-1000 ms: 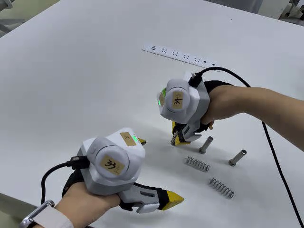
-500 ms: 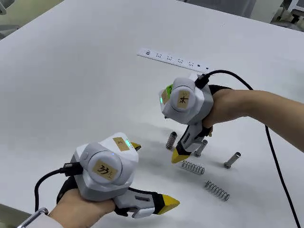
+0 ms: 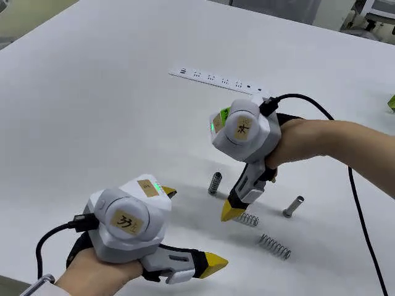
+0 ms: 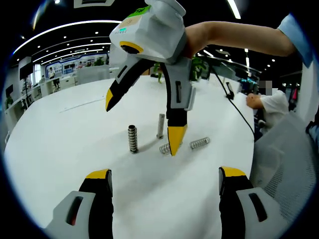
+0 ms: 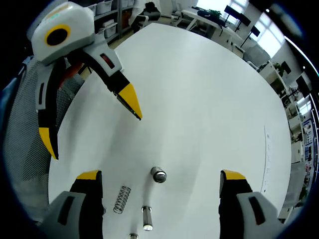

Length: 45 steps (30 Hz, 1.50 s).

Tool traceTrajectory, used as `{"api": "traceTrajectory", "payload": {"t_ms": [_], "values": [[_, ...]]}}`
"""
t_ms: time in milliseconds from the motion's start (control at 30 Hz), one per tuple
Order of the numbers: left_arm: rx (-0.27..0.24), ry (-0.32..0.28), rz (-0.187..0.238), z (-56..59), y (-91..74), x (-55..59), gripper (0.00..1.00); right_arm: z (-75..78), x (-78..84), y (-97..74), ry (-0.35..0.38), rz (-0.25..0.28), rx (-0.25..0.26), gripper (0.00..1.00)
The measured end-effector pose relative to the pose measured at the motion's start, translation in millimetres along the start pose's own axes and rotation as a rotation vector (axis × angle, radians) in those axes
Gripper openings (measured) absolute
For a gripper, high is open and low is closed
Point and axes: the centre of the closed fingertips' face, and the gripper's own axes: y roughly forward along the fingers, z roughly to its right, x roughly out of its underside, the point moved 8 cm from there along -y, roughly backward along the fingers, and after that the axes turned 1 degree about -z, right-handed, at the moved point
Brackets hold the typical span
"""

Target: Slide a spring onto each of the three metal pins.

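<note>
An upright metal pin with a spring on it stands free on the white table; it also shows as the sprung pin and from above as the sprung pin. Two loose springs lie to its right: the nearer spring and the farther spring. One bare pin stands beyond them, and the left gripper view has a bare pin upright. My right gripper is open and holds nothing, its yellow fingertip beside the nearer spring. My left gripper is open and holds nothing, low at the front left.
A white power strip lies at the back of the table. A black cable trails from my right gripper across the right side. Wide bare table stretches to the left. A person sits beyond the table's far side.
My right gripper has let go of the sprung pin, which now stands free. The gripper has opened and shifted right, its tip now by the nearer loose spring. The left gripper has stayed put.
</note>
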Motion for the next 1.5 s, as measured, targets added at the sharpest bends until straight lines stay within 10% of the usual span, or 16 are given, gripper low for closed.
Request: {"api": "traceTrajectory", "payload": {"t_ms": [700, 1500], "values": [[0.033, 0.009, 0.003, -12.3, 1.6, -8.0, 0.91, -20.2, 37.4, -37.9, 0.254, 0.205, 0.083, 0.99], [0.054, 0.031, -0.037, -24.2, -3.8, -2.8, 0.90, -77.5, 113.6, -78.0, 0.508, 0.287, 0.217, 0.99]]}}
